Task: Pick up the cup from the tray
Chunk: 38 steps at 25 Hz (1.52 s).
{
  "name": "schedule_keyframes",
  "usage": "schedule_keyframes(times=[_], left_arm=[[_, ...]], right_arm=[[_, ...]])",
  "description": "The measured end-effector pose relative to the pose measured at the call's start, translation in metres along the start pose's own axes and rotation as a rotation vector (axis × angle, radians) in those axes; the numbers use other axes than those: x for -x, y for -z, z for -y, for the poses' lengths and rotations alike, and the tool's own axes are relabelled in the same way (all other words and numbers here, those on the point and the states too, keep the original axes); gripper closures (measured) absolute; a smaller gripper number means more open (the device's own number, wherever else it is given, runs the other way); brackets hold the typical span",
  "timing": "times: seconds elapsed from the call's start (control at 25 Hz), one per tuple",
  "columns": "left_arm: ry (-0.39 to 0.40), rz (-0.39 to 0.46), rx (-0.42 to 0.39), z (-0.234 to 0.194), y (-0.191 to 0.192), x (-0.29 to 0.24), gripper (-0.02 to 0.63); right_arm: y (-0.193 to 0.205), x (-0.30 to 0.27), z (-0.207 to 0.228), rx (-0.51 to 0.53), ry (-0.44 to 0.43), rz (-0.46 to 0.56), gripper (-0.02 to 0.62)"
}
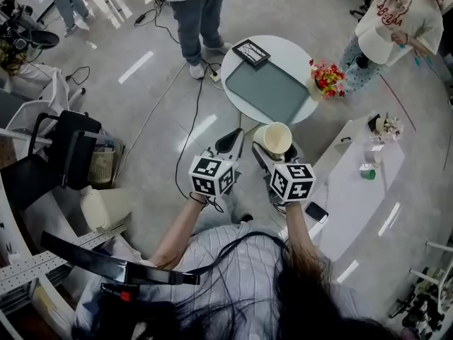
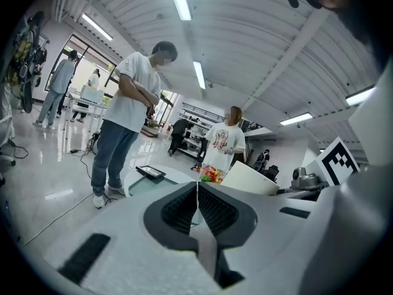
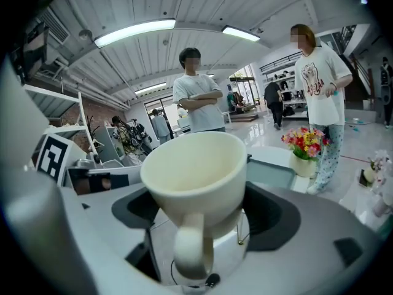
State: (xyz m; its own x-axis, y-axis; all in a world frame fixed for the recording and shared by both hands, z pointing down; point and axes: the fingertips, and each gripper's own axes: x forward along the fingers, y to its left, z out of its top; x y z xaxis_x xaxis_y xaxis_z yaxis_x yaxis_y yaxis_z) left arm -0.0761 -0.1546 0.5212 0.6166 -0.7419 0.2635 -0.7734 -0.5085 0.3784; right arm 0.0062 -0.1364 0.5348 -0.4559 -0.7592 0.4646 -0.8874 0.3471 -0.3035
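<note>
A cream cup (image 1: 277, 139) with a handle is held off the floor, in front of me and short of the table, with my right gripper (image 1: 274, 152) shut on it. In the right gripper view the cup (image 3: 195, 168) fills the space between the dark pads (image 3: 274, 217), upright, handle toward the camera. The grey-green tray (image 1: 270, 91) lies bare on the round white table (image 1: 286, 47) beyond the cup. My left gripper (image 1: 231, 142) hangs beside the right one. Its jaws meet in the left gripper view (image 2: 197, 205) with nothing between them.
A black framed slab (image 1: 250, 52) and a vase of flowers (image 1: 326, 78) share the round table. A long white table (image 1: 352, 187) with a phone (image 1: 316, 212) runs at the right. A black chair (image 1: 65, 154) stands left. Two people stand past the table; cables cross the floor.
</note>
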Motion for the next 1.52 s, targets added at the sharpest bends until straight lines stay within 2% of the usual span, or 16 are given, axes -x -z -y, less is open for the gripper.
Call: schedule_keyframes(times=[0.32, 0.72, 1.08, 1.52], left_arm=[[-0.053, 0.045, -0.012, 0.043, 0.009, 0.038, 0.591], [-0.105, 0.067, 0.007, 0.090, 0.051, 0.100, 0.591], [-0.091, 0.063, 0.004, 0.140, 0.088, 0.128, 0.591], [-0.081, 0.047, -0.037, 0.163, 0.103, 0.144, 0.591]], right_arm=[[0.027, 0.054, -0.006, 0.029, -0.051, -0.011, 0.193], [0.085, 0.130, -0.029, 0.034, -0.095, -0.019, 0.193], [0.132, 0.195, -0.034, 0.038, -0.104, -0.036, 0.193], [0.158, 0.228, -0.047, 0.025, -0.120, -0.031, 0.193]])
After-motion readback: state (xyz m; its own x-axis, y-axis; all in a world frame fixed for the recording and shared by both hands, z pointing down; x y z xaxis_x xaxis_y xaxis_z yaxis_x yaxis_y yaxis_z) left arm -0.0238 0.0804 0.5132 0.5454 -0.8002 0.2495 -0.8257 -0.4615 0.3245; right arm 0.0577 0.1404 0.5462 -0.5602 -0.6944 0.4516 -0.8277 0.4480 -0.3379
